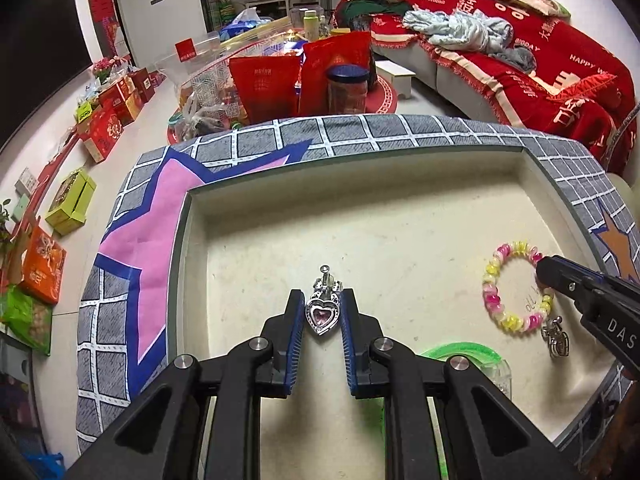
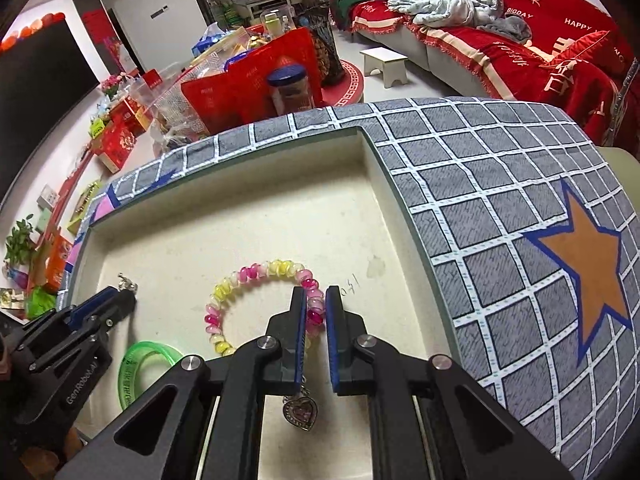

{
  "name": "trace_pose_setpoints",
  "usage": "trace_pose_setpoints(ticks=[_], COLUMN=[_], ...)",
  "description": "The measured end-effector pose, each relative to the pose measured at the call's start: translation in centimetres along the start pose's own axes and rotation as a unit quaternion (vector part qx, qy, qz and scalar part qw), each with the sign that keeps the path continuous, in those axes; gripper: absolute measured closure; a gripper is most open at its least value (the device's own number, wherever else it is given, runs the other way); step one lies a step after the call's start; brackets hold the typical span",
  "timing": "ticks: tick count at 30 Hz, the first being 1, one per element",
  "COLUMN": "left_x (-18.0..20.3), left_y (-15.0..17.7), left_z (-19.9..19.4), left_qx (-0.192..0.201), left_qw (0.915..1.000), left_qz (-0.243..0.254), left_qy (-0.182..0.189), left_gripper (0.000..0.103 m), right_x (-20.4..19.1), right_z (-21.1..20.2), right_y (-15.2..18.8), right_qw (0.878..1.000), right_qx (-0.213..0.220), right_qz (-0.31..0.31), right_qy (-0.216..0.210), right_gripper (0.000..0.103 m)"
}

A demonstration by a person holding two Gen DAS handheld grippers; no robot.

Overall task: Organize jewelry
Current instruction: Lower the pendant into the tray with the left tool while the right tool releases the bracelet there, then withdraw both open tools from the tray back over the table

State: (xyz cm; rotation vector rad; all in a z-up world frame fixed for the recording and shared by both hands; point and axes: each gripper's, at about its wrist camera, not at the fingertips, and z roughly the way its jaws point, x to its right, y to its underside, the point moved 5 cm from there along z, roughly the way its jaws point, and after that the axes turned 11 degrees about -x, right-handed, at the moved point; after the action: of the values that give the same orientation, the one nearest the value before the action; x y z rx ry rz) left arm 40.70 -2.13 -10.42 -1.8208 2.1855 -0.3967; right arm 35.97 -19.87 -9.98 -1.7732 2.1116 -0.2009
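Note:
A cream tray (image 1: 360, 216) lies on a grey checked cloth. My left gripper (image 1: 323, 304) is shut on a silver heart earring with a pink stone (image 1: 322, 315), held just above the tray floor. My right gripper (image 2: 316, 304) is shut on a pink and yellow bead bracelet (image 2: 248, 276) at its right side; the bracelet also shows in the left wrist view (image 1: 516, 286). A second heart earring (image 2: 301, 412) lies under the right gripper and shows in the left wrist view (image 1: 556, 338). The left gripper appears at the left of the right wrist view (image 2: 120, 296).
A green clear bangle (image 2: 140, 364) lies on the tray near its front edge, also seen in the left wrist view (image 1: 468, 354). The tray's raised walls (image 2: 376, 168) ring the work area. Beyond the cloth (image 2: 500, 200) are red boxes, a jar (image 1: 347, 88) and a red sofa.

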Motion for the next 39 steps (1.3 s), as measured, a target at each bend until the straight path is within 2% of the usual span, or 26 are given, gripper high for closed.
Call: trace_pose_setpoints(ticks=[10,12,15,16,17,18,19,20,22,27,30,32,34,39], left_x=[0.4,0.5,0.6,0.6,0.7,0.6,0.6,0.5,0.8,1.1,1.0,0.7,0.5,0.2], left_y=[0.0,0.0,0.1,0.2,0.2,0.2,0.2,0.3,0.3,0.6,1.0,1.5,2.2,4.8], left_z=[-0.5,-0.7,-0.9,-1.0,-1.1,-1.3,-1.7,-2.1,-2.9,-4.0,-5.4,-6.6,-7.4,-9.6], left_qx=[0.004,0.008,0.011,0.013,0.014,0.015,0.025,0.036,0.053,0.057,0.079,0.091,0.092,0.091], left_qw=[1.0000,0.9999,0.9999,0.9998,0.9998,0.9998,0.9996,0.9993,0.9984,0.9982,0.9967,0.9957,0.9956,0.9955], left_qz=[0.007,0.010,0.012,0.013,0.014,0.013,0.009,0.006,0.016,0.020,0.019,0.017,0.017,0.019], left_qy=[-0.004,0.000,-0.001,-0.001,-0.001,-0.001,-0.001,-0.003,-0.008,-0.006,-0.007,-0.005,0.005,0.022], left_gripper=[0.068,0.068,0.068,0.068,0.059,0.025,0.010,0.000,0.000,0.000,0.000,0.000,0.000,0.000], right_x=[-0.3,-0.4,-0.3,-0.2,-0.3,-0.2,-0.2,-0.2,-0.2,0.2,0.4,0.5,0.7,0.6], right_z=[-1.4,-2.0,-2.9,-3.3,-3.7,-4.0,-4.4,-4.8,-5.2,-5.8,-6.6,-7.2,-7.9,-9.7], right_y=[-0.1,-0.3,-0.2,-0.1,0.0,0.1,0.3,0.4,0.8,1.8,2.5,3.1,3.9,6.4], right_qw=[1.000,1.000,0.999,0.999,0.998,0.998,0.998,0.998,0.997,0.997,0.996,0.996,0.995,0.993], right_qx=[0.008,0.012,0.022,0.026,0.029,0.031,0.034,0.038,0.042,0.038,0.043,0.046,0.047,0.055], right_qz=[0.002,0.004,0.016,0.020,0.022,0.023,0.024,0.025,0.025,0.031,0.032,0.033,0.032,0.025], right_qy=[-0.024,-0.023,-0.033,-0.036,-0.041,-0.046,-0.049,-0.051,-0.053,-0.061,-0.065,-0.074,-0.084,-0.099], right_gripper=[0.091,0.084,0.054,0.054,0.054,0.054,0.054,0.054,0.054,0.053,0.042,0.029,0.023,0.019])
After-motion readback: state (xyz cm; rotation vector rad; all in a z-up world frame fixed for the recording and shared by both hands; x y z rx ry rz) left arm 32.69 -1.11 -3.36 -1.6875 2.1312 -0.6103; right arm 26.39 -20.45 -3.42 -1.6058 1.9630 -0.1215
